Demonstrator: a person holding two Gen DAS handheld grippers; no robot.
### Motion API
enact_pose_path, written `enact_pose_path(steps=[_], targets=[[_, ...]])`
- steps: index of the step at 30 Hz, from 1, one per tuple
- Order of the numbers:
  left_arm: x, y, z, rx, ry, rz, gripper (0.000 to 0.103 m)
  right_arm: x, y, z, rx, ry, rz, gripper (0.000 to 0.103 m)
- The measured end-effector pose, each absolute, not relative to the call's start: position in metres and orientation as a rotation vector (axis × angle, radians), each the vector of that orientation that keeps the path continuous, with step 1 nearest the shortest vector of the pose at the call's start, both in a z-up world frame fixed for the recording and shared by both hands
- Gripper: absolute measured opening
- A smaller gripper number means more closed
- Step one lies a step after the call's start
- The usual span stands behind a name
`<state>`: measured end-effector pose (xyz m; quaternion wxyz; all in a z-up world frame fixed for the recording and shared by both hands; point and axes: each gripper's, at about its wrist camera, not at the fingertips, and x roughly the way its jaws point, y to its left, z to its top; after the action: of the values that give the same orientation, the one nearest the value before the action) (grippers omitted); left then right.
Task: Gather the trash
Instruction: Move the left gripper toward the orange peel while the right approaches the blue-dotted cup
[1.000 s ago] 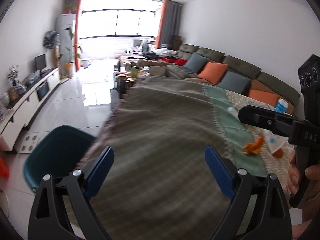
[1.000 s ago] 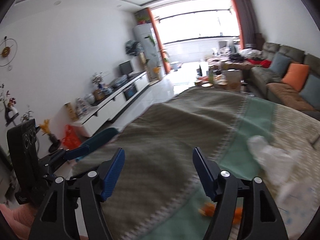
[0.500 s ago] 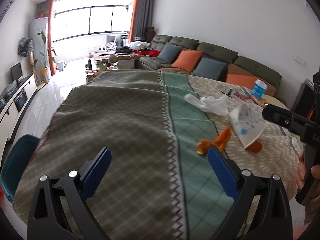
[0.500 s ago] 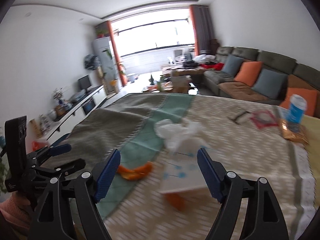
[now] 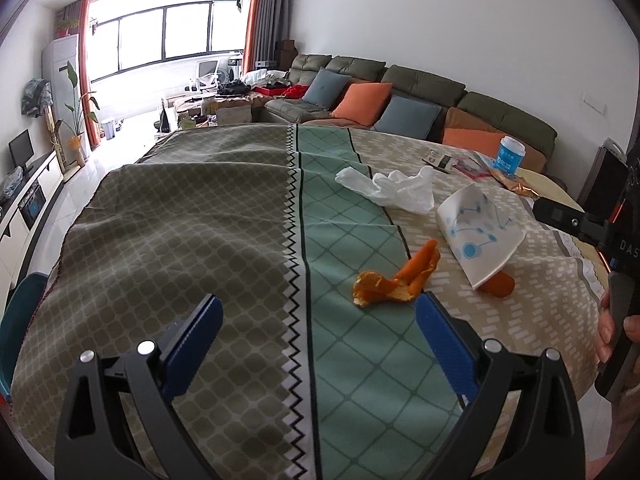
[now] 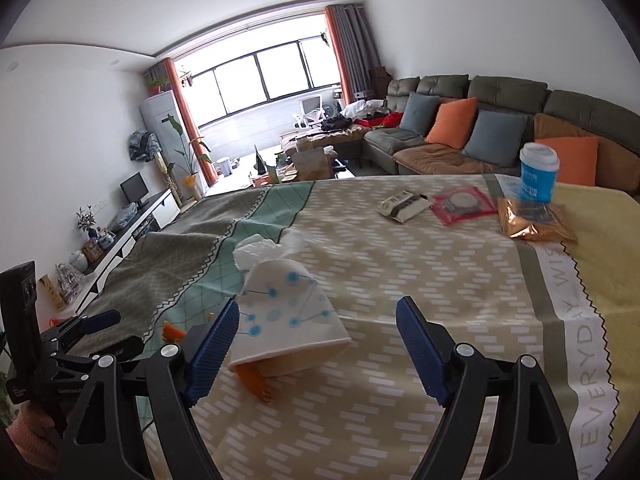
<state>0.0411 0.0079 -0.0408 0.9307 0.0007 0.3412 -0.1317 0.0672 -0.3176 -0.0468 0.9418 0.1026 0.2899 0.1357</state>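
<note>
Trash lies on the cloth-covered table [image 5: 200,240]. An orange peel [image 5: 396,280] sits just beyond my open, empty left gripper [image 5: 320,344]. A tipped white paper cup with blue dots [image 5: 480,232] lies right of the peel, over another peel piece [image 5: 498,284]. A crumpled white tissue [image 5: 396,190] lies farther back. In the right wrist view the cup [image 6: 284,316] lies just ahead-left of my open, empty right gripper [image 6: 320,344], with the tissue [image 6: 260,250] behind it. The right gripper also shows in the left wrist view [image 5: 576,224].
Farther right on the table are a blue cup [image 6: 538,172], a gold wrapper [image 6: 536,222], a red packet [image 6: 462,204] and a small dark-striped packet [image 6: 404,206]. A teal bin [image 5: 16,320] stands beside the table's left edge. A sofa [image 5: 400,96] runs behind.
Both grippers have swung right, from the bin and bare cloth to the trash. The cup and peel now lie closer in view. Both stay open.
</note>
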Motion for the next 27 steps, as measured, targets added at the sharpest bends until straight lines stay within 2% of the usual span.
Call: enact_pose_path(steps=[27], targets=[[0.043,0.001,-0.055,-0.028,0.75,-0.371,0.096,0.08,-0.329,-0.071,0.368,0.711,0.344,0.08]])
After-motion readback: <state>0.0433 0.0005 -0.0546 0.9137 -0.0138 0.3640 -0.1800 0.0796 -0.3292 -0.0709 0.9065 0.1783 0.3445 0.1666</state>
